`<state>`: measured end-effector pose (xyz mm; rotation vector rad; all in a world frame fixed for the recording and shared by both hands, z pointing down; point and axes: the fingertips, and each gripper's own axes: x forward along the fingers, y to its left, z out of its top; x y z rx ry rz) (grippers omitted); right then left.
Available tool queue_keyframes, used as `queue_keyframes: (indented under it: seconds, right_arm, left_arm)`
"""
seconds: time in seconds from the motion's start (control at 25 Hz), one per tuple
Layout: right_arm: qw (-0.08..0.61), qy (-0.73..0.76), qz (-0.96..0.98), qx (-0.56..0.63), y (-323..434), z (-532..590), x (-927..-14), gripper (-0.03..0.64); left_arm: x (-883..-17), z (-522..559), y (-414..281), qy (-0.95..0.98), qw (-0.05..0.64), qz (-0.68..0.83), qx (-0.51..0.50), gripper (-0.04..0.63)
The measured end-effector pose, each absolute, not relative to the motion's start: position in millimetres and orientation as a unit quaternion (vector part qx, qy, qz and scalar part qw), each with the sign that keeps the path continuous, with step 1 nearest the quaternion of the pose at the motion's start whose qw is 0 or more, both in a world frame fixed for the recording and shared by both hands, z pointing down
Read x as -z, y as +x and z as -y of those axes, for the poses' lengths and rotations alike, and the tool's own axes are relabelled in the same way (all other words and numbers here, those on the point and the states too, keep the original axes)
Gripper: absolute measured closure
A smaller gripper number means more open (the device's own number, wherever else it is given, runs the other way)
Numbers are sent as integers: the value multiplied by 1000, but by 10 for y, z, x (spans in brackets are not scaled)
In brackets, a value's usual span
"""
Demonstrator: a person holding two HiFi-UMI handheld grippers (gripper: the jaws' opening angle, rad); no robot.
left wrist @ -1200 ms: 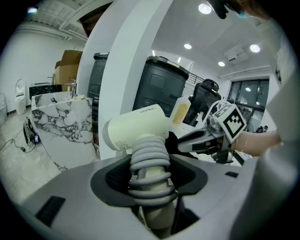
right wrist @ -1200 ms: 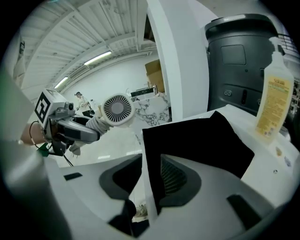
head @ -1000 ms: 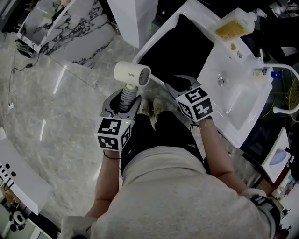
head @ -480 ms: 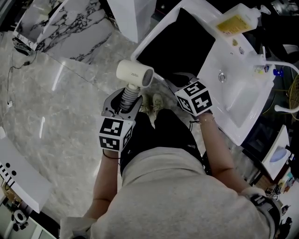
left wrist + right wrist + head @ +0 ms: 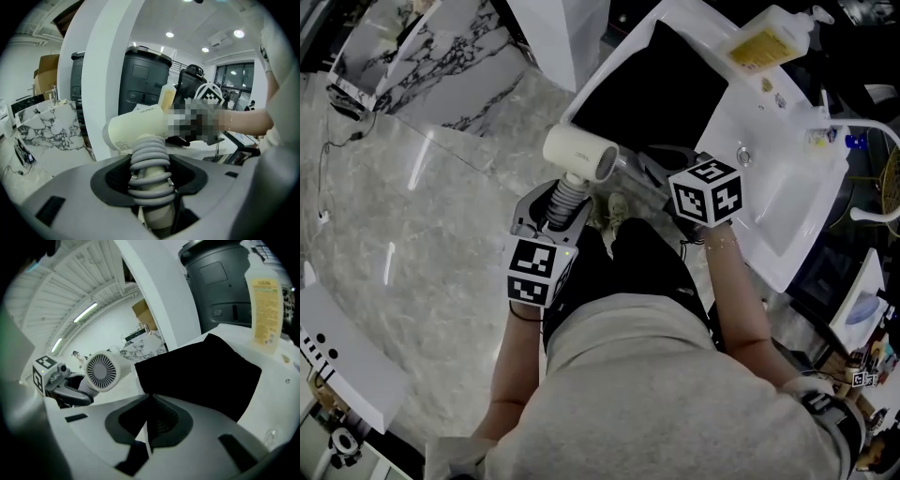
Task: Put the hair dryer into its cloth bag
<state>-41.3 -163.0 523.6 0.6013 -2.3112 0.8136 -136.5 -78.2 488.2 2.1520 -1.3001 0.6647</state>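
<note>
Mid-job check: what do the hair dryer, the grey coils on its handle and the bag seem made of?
The hair dryer: likely hard plastic, cream, smooth satin shell, moulded grille. The grey coils: rubbery-looking matte cord or sleeve, rounded turns; unclear which. The cloth bag: seemingly soft black fabric, matte, lying flat without shine.

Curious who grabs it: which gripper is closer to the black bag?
Right. The right gripper just closed on the edge of the black bag; the left gripper holds the hair dryer beside it.
</note>
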Motion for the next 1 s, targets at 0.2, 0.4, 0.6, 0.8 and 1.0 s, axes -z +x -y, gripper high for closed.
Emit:
queue_keyframes:
  seconds: [0.2, 0.4, 0.6, 0.8, 1.0]
  right_arm:
    - [276, 213, 872, -345, -406, 1662, -5143, 599]
    - [276, 209, 874, -341, -394, 1692, -5095, 597]
    - [269, 226, 876, -332, -355, 1791, -5028, 601]
    - [245, 246, 884, -313, -337, 1922, -4838, 603]
    - [223, 259, 889, -305, -331, 2023, -4680, 603]
  left_arm:
    - [-4837, 803, -1338, 802, 258, 478, -249, 364]
    - [-4788, 839, -1331, 803, 254, 478, -250, 364]
    - [-4789, 813, -1282, 810, 238, 461, -273, 364]
    - [-4798, 791, -1179, 817, 225, 440, -296, 364]
    - [-4834, 801, -1069, 824, 210, 412, -327, 364]
